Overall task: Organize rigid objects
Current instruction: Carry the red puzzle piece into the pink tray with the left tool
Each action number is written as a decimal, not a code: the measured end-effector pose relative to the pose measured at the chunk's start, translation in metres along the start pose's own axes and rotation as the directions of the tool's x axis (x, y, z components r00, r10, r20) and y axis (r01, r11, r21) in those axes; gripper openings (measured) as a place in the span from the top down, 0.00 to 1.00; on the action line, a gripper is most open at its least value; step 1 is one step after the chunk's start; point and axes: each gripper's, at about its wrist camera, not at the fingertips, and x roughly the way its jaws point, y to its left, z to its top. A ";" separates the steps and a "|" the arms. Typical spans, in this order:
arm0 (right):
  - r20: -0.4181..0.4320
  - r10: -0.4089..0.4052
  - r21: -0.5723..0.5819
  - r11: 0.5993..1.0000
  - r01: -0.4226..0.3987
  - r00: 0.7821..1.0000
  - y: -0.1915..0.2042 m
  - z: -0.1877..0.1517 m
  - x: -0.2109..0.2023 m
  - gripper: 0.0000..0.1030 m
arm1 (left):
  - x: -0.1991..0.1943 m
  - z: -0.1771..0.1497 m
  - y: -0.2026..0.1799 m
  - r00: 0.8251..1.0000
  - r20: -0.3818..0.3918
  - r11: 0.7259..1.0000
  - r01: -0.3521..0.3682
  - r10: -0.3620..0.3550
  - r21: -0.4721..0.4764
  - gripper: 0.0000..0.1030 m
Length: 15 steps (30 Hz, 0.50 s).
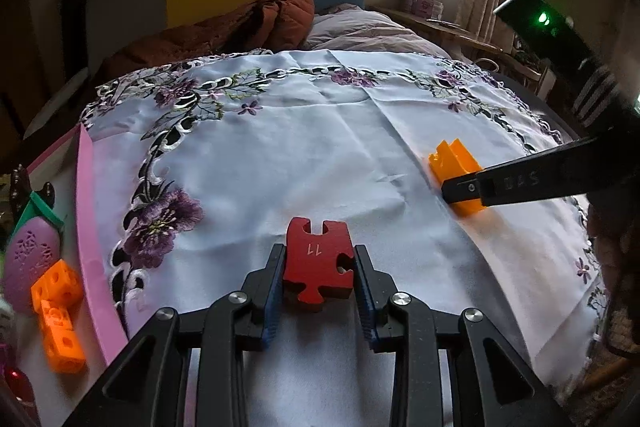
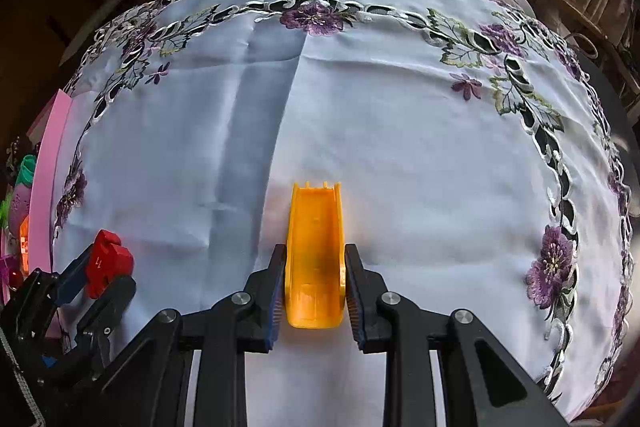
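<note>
My left gripper (image 1: 319,255) is shut on a red wooden puzzle piece (image 1: 318,263) marked 11, held just above the white embroidered cloth (image 1: 304,155). It also shows in the right wrist view (image 2: 108,263), at the far left. My right gripper (image 2: 315,255) is shut on an orange plastic channel piece (image 2: 316,255) that lies along the cloth. In the left wrist view the orange piece (image 1: 454,167) sits at the right with a black right finger (image 1: 520,183) across it.
At the left edge a pink tray wall (image 1: 90,227) borders a tray holding orange cube blocks (image 1: 58,315), a purple oval piece (image 1: 30,259) and a green piece (image 1: 42,211). A bed with a brown jacket (image 1: 248,23) lies beyond the cloth.
</note>
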 end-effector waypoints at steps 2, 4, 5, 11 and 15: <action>0.005 -0.005 -0.007 1.000 0.005 1.000 0.004 0.001 0.001 0.74 | -0.008 0.001 -0.001 1.000 0.013 1.000 0.006 -0.006 0.003 0.69; 0.010 -0.004 -0.009 1.000 0.004 1.000 0.003 0.002 0.001 0.74 | -0.018 0.003 -0.002 1.000 0.028 1.000 0.011 -0.011 0.004 0.69; 0.011 -0.004 -0.010 1.000 0.004 1.000 0.004 0.002 0.001 0.74 | -0.023 0.004 -0.002 0.999 0.035 1.000 0.011 -0.011 0.003 0.69; 0.022 -0.013 -0.028 1.000 0.014 1.000 0.005 0.001 -0.001 0.74 | -0.065 0.013 0.011 0.996 0.090 0.999 0.032 -0.029 -0.034 0.69; 0.026 -0.019 -0.038 0.999 0.020 0.999 0.006 0.002 -0.001 0.74 | -0.095 0.013 0.042 0.993 0.108 0.992 0.052 -0.040 -0.112 0.69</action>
